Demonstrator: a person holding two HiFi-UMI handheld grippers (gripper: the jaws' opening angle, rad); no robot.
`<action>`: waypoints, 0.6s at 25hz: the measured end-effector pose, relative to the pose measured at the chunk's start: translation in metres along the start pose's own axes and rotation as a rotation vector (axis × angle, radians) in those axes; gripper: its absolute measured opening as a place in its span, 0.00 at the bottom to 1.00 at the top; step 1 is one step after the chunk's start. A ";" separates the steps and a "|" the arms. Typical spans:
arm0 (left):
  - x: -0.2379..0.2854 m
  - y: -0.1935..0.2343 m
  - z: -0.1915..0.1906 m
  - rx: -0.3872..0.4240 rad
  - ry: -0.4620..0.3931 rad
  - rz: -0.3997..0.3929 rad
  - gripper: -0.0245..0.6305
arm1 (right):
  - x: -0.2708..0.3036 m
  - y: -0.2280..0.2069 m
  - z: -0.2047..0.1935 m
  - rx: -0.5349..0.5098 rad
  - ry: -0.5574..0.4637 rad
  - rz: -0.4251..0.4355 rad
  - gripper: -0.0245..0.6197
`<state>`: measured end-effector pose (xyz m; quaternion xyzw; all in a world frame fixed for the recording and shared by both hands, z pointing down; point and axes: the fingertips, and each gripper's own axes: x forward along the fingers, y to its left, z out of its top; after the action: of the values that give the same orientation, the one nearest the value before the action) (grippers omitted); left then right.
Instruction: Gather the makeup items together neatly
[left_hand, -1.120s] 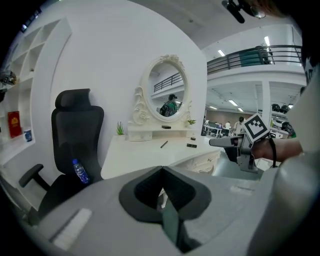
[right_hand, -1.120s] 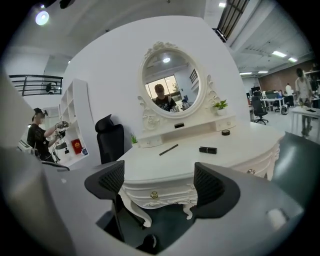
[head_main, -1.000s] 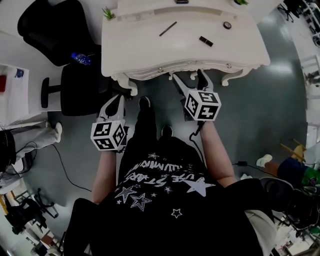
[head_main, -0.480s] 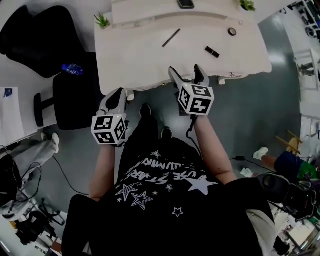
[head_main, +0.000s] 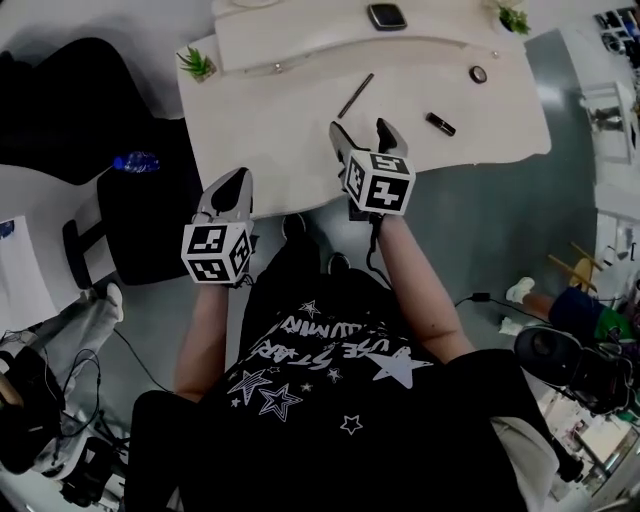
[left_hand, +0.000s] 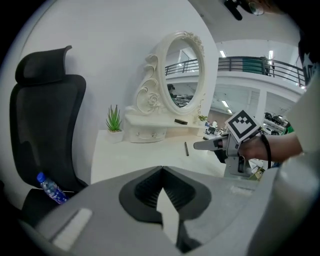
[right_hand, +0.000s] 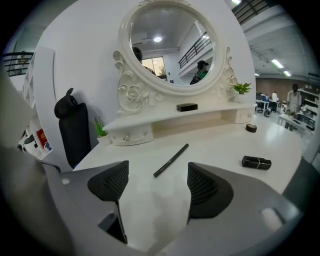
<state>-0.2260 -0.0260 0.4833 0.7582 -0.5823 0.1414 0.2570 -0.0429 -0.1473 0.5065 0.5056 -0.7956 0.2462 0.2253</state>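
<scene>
Black pencil (head_main: 356, 95), black lipstick (head_main: 440, 124), cream dressing table (head_main: 270, 140).

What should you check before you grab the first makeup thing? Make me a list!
1. Is the right gripper open? Ok. Its jaws have just been closing a little, with nothing between them.
2. Is the pencil lying free ahead of the right gripper? Ok.
3. Is the left gripper ready to grab? Not ok, its jaws are together.
4. Are the lipstick and round pot beside the pencil? Not ok, all three lie apart.
</scene>
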 end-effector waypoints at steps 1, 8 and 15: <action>0.004 0.003 0.001 -0.002 0.005 -0.009 0.04 | 0.007 0.001 0.000 0.004 0.013 -0.014 0.64; 0.025 0.015 0.004 -0.015 0.036 -0.060 0.04 | 0.038 -0.004 0.004 0.056 0.056 -0.121 0.54; 0.035 0.024 0.013 -0.010 0.041 -0.080 0.04 | 0.053 -0.009 -0.002 0.074 0.116 -0.176 0.39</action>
<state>-0.2400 -0.0660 0.4963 0.7766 -0.5467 0.1438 0.2781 -0.0548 -0.1863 0.5416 0.5664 -0.7242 0.2834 0.2727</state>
